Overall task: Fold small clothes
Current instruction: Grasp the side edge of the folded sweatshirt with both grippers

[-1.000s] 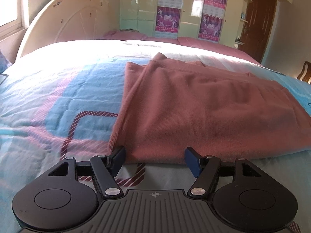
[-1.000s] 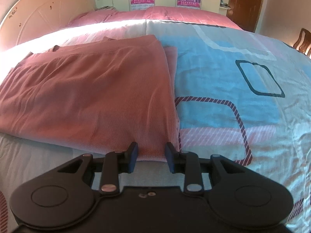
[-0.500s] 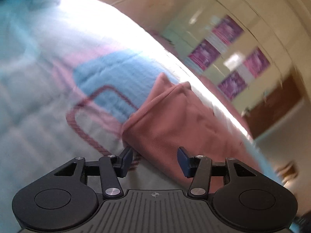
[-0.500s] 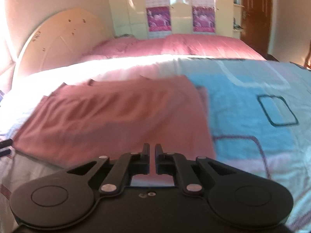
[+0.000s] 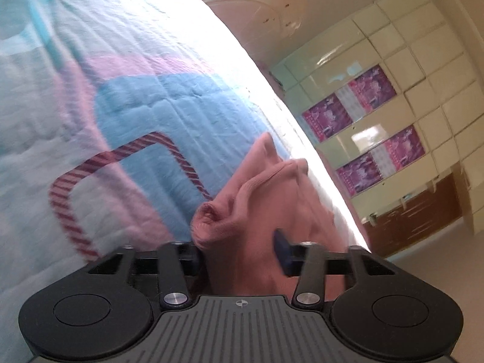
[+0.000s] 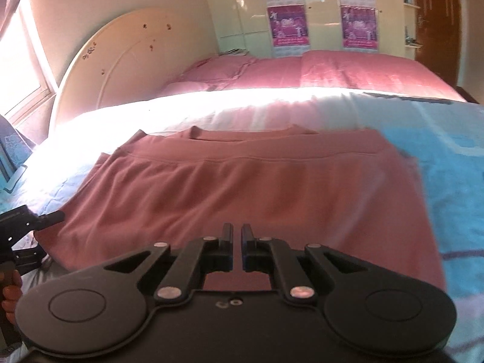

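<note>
Your left gripper (image 5: 242,251) is closing its fingers (image 5: 282,251) on a bunched corner of the dusty-pink ribbed knit garment (image 5: 272,199), with cloth filling the gap between them, though the far pad is hidden, so you cannot yet count it as a firm pinch. Your right gripper (image 6: 237,249) is holding its fingers (image 6: 227,242) pressed nearly together at the garment's (image 6: 242,187) near hem; whether fabric is caught there is not clear.

Outward from both, the garment is lying flat on the blue, pink and white patterned quilt (image 5: 136,115) of the bed, its long axis running side to side across your right view. The left gripper (image 6: 24,227) is sitting at the left end, the right at the near edge toward the middle, so each hand is nearest its own part.

Counting: one garment, two grippers, one bed.
</note>
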Tool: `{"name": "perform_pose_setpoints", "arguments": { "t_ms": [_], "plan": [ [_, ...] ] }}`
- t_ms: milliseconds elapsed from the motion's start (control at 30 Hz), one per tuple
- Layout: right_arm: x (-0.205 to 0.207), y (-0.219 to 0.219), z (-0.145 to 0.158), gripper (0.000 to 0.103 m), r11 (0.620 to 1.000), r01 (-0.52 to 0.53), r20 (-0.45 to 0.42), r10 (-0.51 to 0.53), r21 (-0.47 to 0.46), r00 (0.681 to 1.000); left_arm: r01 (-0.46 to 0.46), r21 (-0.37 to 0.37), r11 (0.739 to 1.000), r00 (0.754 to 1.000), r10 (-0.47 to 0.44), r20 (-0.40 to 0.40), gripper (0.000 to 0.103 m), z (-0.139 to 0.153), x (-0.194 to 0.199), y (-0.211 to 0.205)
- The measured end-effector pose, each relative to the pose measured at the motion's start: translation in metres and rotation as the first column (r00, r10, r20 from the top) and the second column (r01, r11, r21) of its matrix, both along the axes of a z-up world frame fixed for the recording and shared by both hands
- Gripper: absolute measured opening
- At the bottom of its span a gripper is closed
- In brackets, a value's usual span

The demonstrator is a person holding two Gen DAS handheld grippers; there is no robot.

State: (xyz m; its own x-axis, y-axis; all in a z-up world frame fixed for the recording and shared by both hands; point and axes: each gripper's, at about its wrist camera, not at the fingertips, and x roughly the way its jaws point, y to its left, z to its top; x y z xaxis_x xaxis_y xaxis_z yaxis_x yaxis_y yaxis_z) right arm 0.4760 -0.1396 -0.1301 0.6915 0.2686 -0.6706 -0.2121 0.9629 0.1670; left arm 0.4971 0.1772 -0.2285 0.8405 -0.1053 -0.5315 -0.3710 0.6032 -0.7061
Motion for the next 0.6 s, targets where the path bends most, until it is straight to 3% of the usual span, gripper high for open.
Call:
{"name": "perform_pose_setpoints", "arguments": {
  "t_ms": [33, 67, 300, 333, 467, 533, 600],
  "plan": [
    [0.007, 0.005, -0.004, 0.006, 1.000, -0.010, -0.004, 0.010, 0.006, 1.000, 0.012, 0.016, 1.000, 1.000, -0.012, -0.016, 0.016, 0.001, 0.005, -0.001],
    [0.011, 0.009, -0.006, 0.006, 1.000, -0.014, -0.007, 0.014, 0.012, 1.000, 0.020, 0.015, 1.000, 0.999, -0.020, -0.025, 0.010, 0.000, 0.010, 0.000],
    [0.035, 0.022, -0.022, 0.006, 0.997, -0.040, -0.029, 0.042, 0.067, 0.999, -0.014, 0.026, 1.000, 1.000, 0.014, -0.003, 0.011, 0.007, -0.007, -0.004],
    [0.037, 0.022, -0.026, 0.005, 0.998, -0.040, -0.042, 0.042, 0.058, 0.998, -0.016, 0.005, 1.000, 1.000, 0.016, -0.006, 0.017, 0.003, -0.010, -0.004],
    [0.039, 0.021, -0.033, 0.005, 0.998, -0.018, -0.072, 0.022, 0.054, 0.997, -0.039, -0.049, 0.998, 0.999, 0.040, 0.017, 0.018, -0.009, -0.008, 0.001],
    [0.033, 0.021, -0.027, 0.005, 0.998, -0.016, -0.047, 0.019, 0.059, 0.999, -0.037, -0.039, 0.999, 0.999, 0.037, 0.010, 0.017, -0.008, -0.001, 0.003],
    [0.034, 0.022, -0.028, 0.003, 0.999, -0.010, -0.049, 0.012, 0.041, 0.999, -0.018, -0.004, 1.000, 1.000, 0.018, -0.001, 0.009, -0.005, 0.004, 0.001]
  ]
}}
